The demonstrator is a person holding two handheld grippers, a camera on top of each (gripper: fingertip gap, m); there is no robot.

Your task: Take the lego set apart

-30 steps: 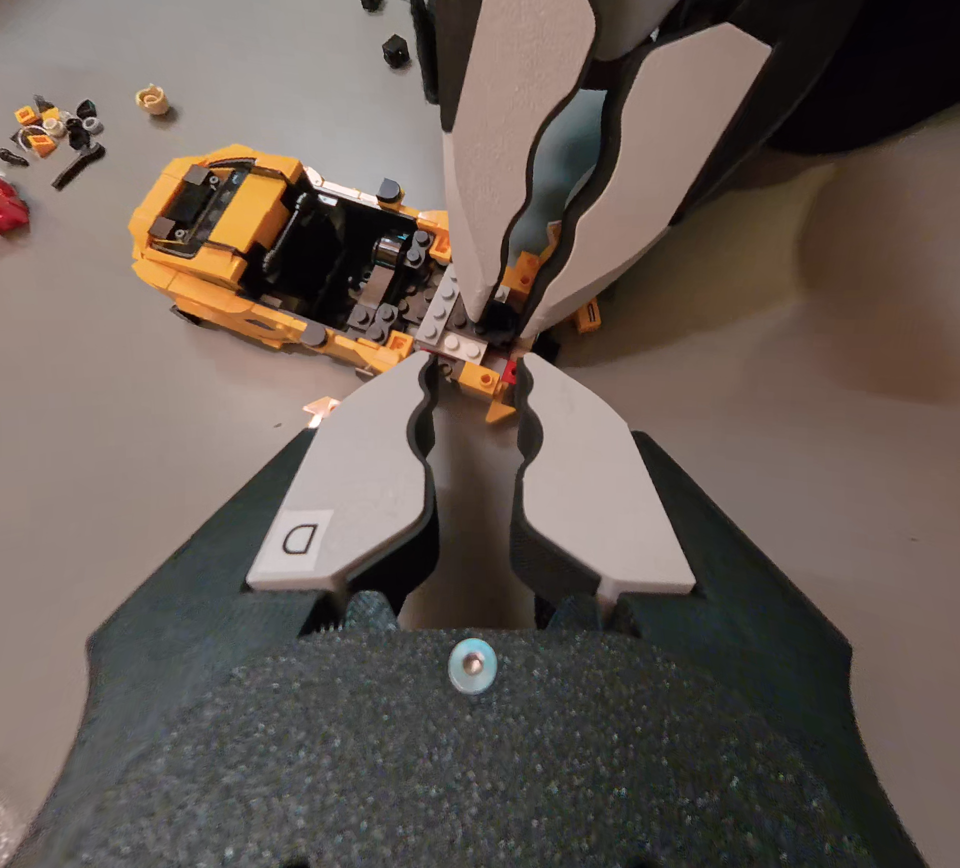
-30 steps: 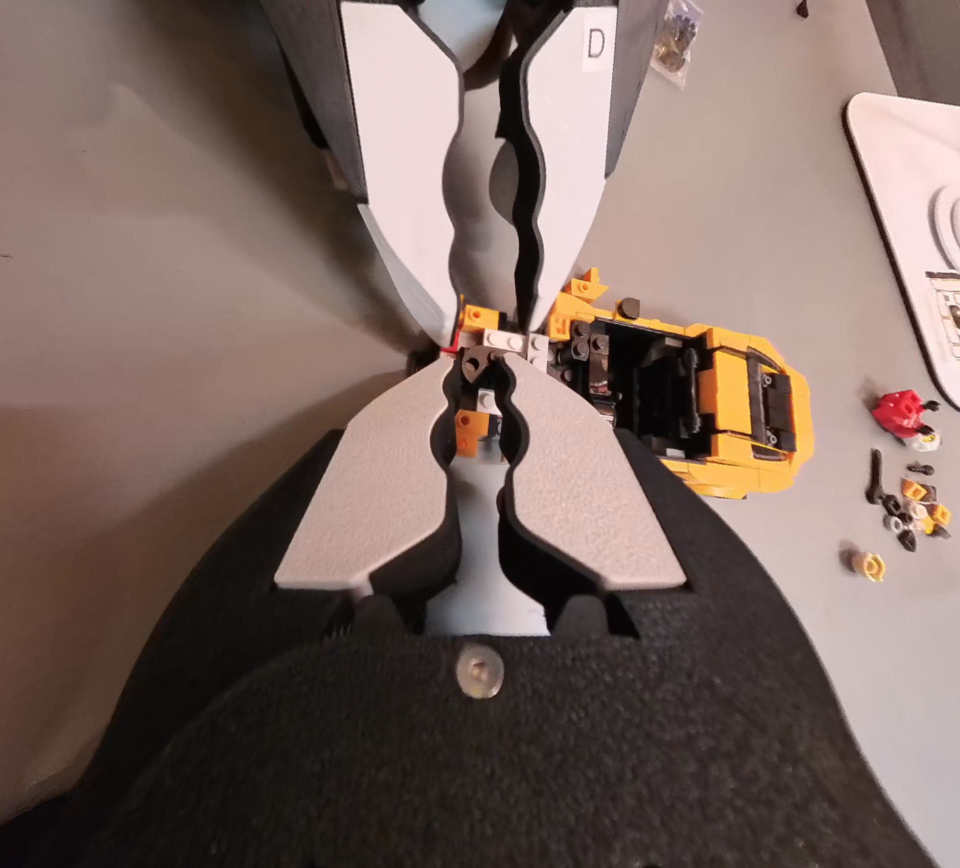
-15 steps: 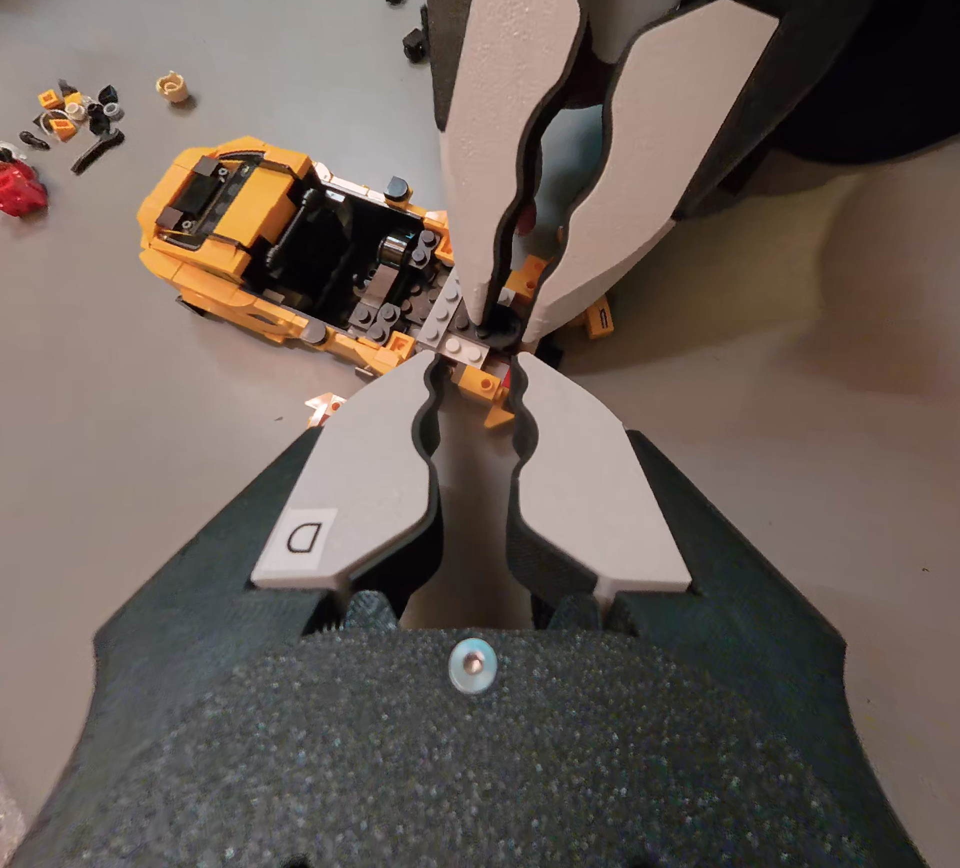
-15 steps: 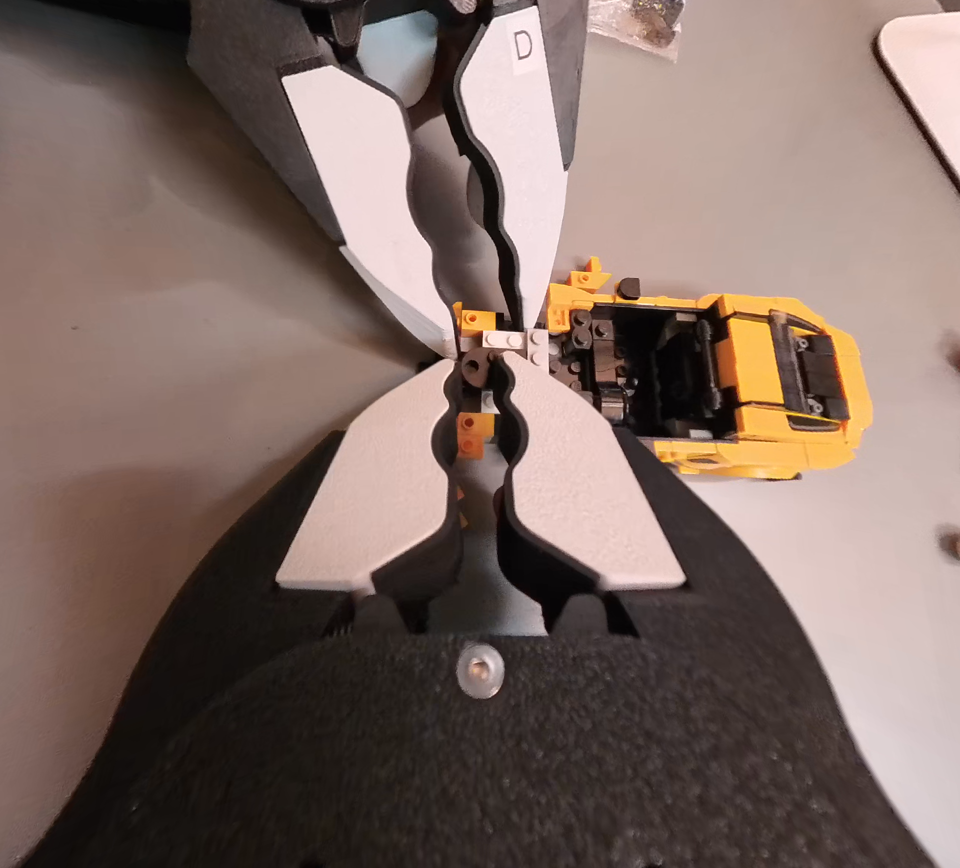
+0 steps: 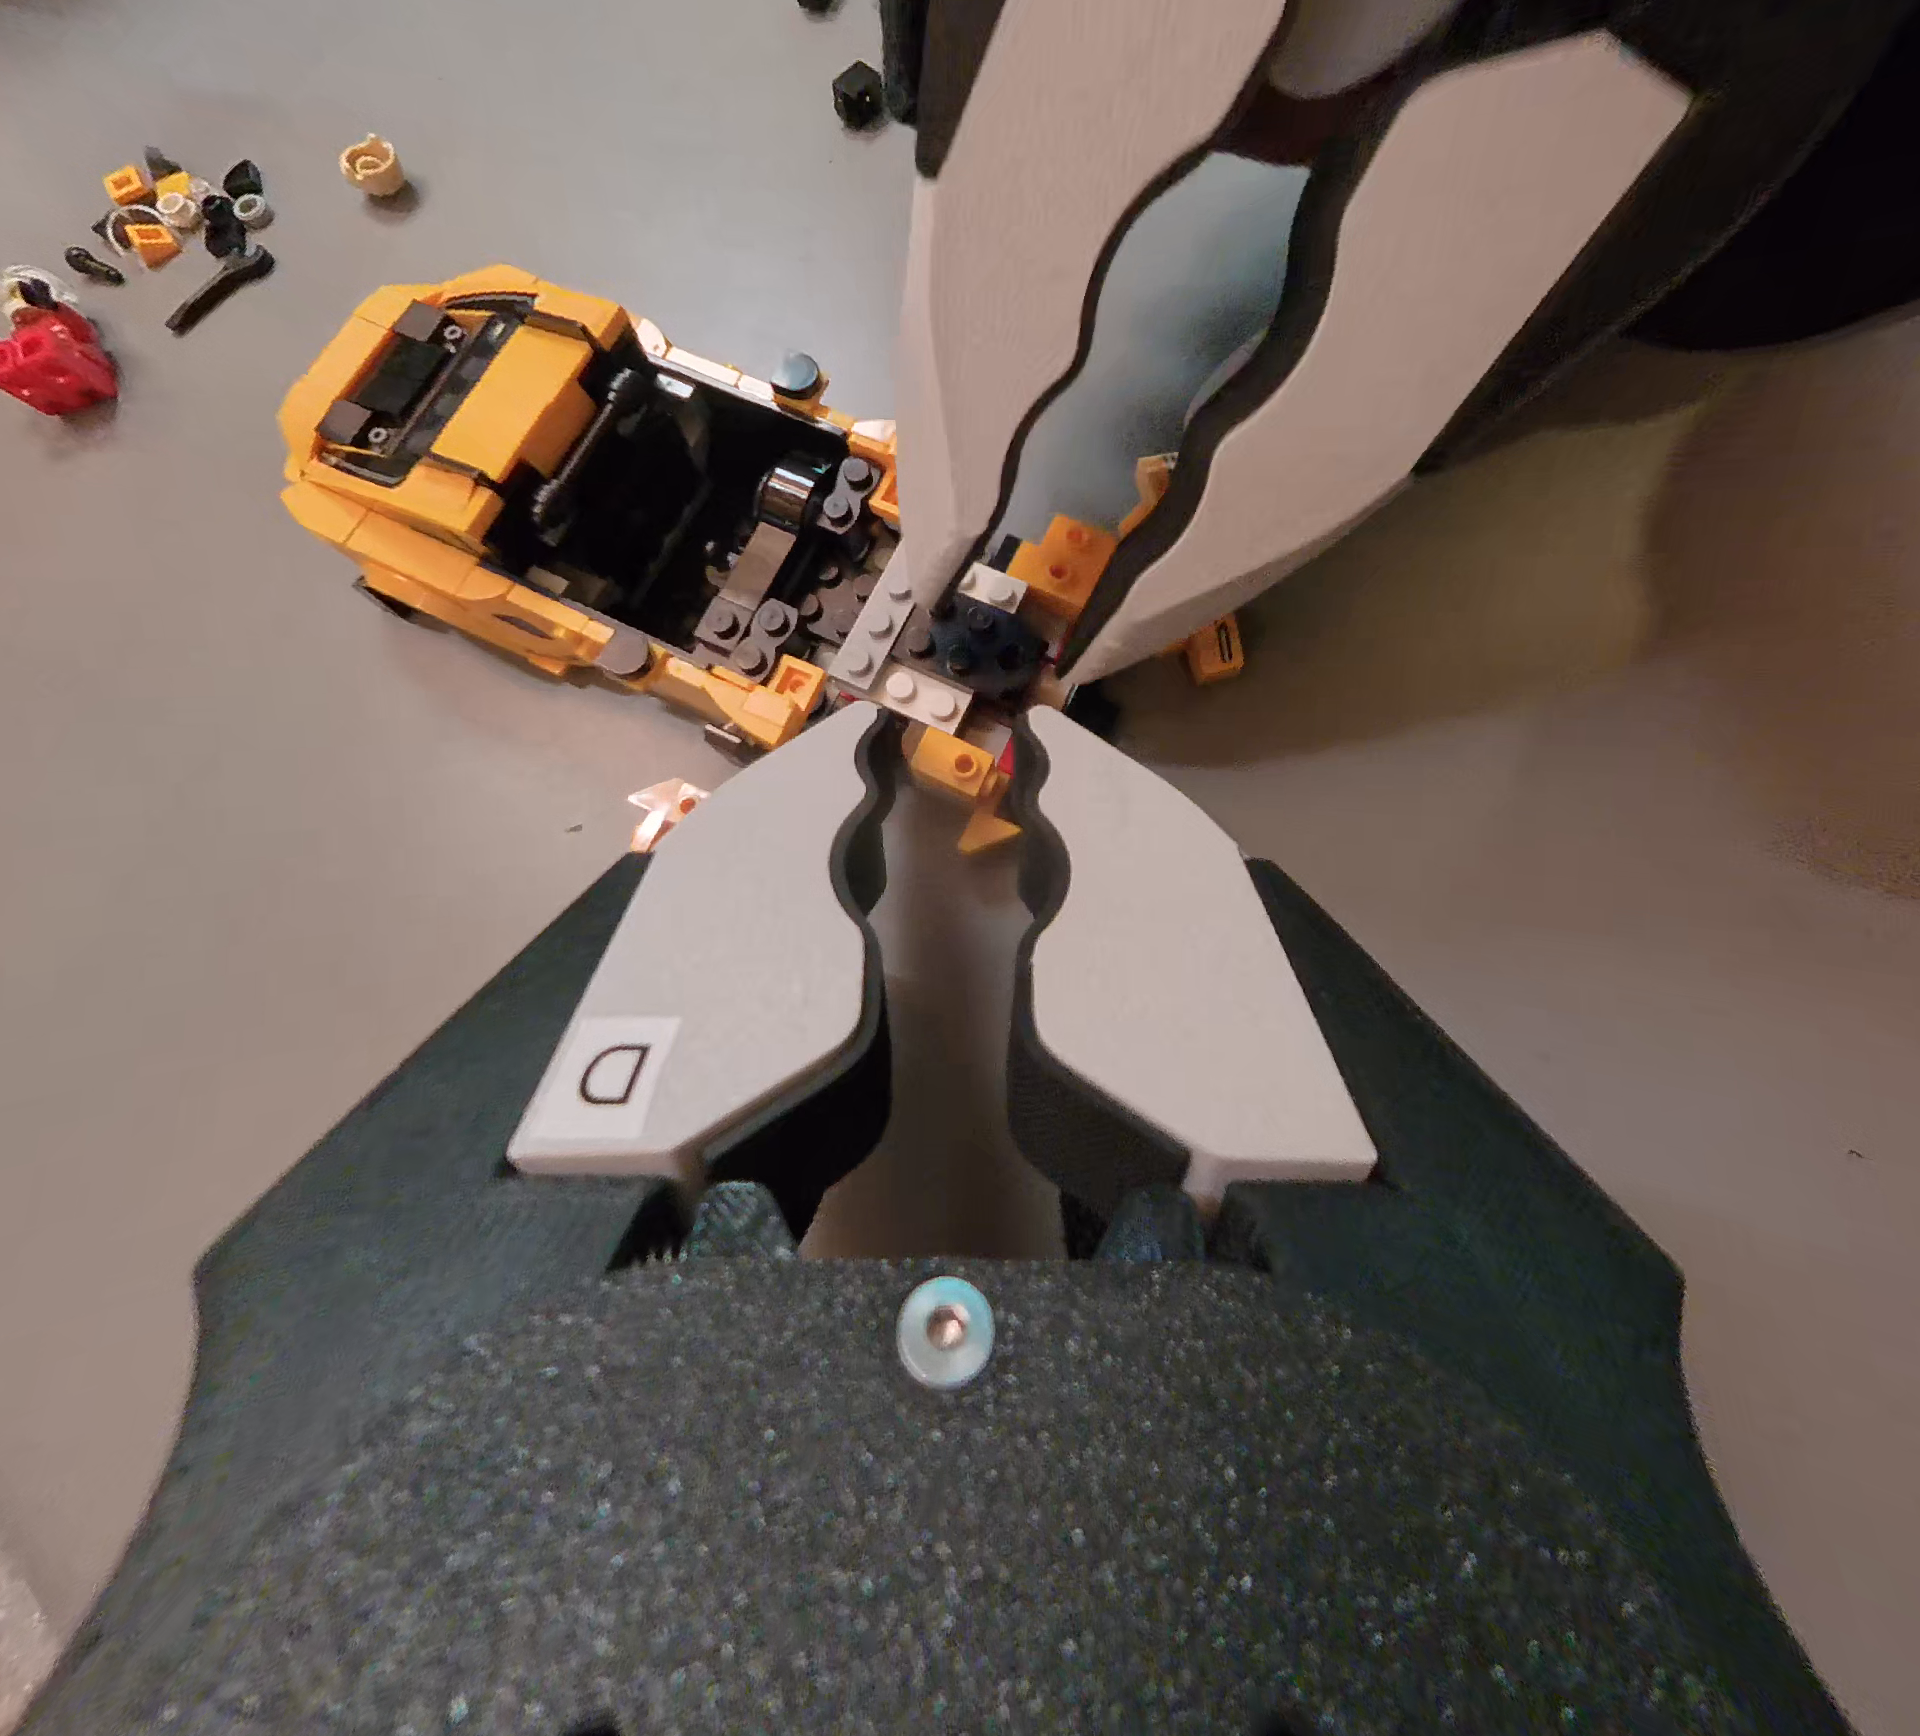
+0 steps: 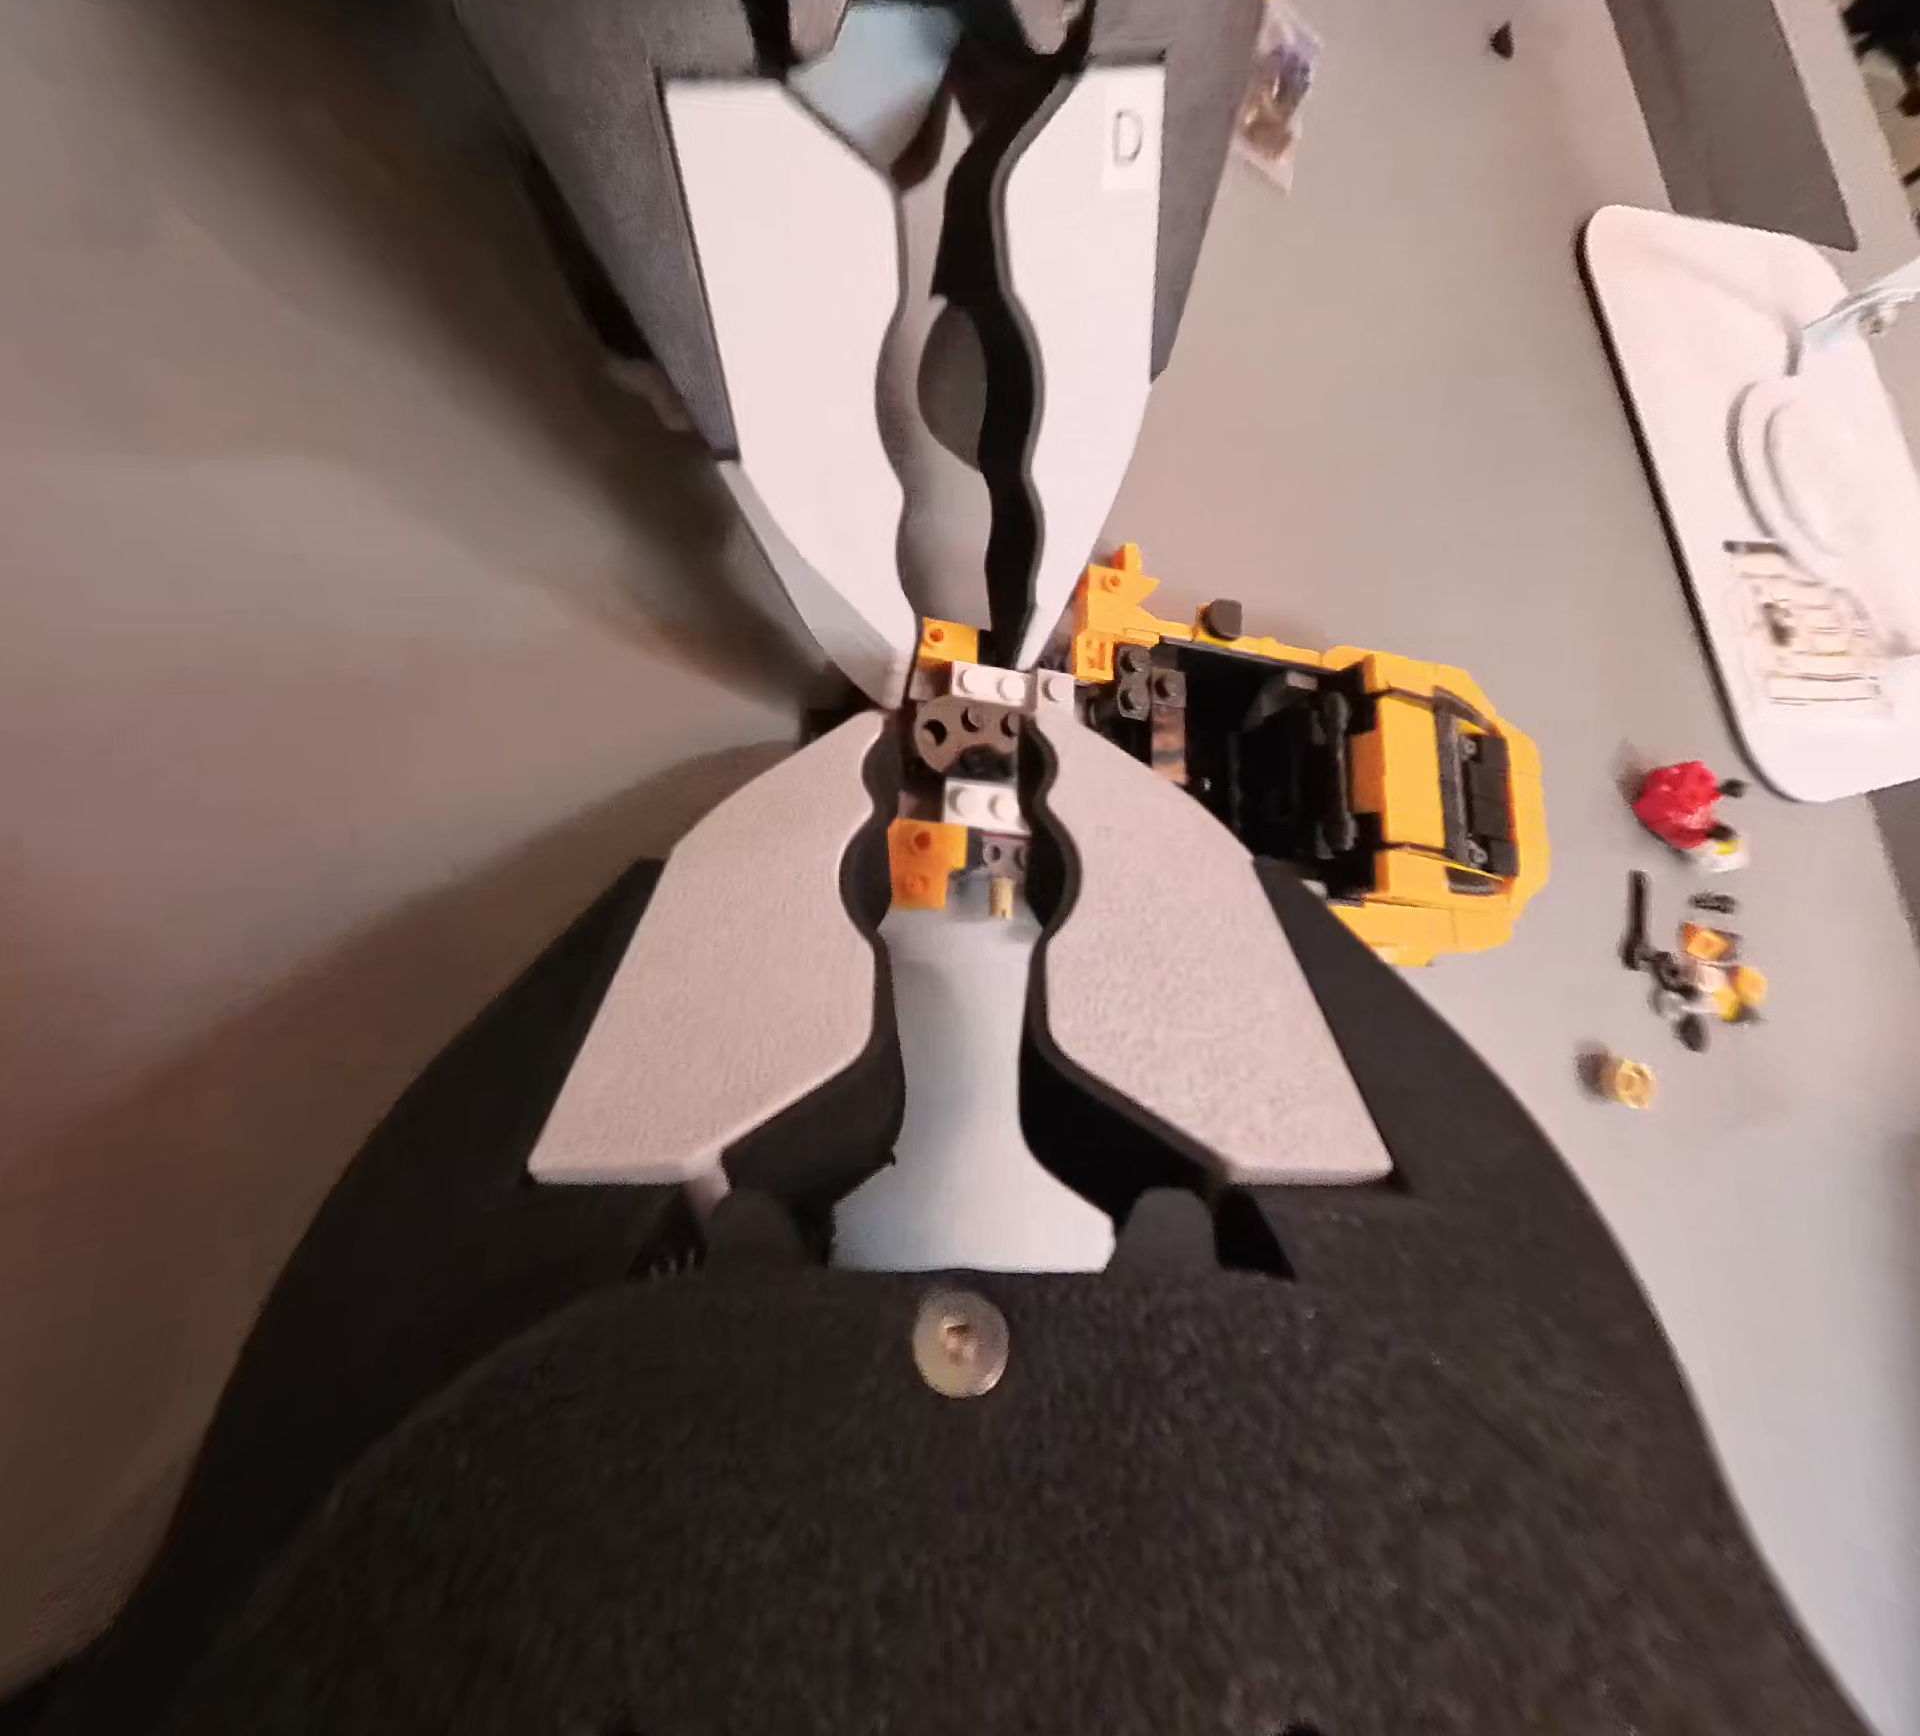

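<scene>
On the grey desk (image 5: 312, 855) your yellow car (image 5: 488, 481) is only partly stripped: roof gone, black cabin open, nose and side panels on. Its rear end is the chunk you're working, sitting between both grippers.

Left gripper (image 5: 951, 730) is narrowed on the near edge of that rear end, pinching an orange brick (image 5: 961, 764) and the grey plate (image 5: 920, 684) above it. Right gripper (image 6: 956, 751) comes from the opposite side, jaws part-way open around the dark round plate (image 6: 961, 730); I can't tell if it's actually clamped, view is blurred.

Done so far, judging by the layout: a small pile of loose bits (image 5: 171, 216), a red piece (image 5: 52, 367), a tan round piece (image 5: 372, 164), 2 black cubes (image 5: 836, 34) and a clear-orange chip (image 5: 665, 803) lie near the car.

Left: most of the body, cabin, chassis. You're early-to-middle, not close to finished.
</scene>
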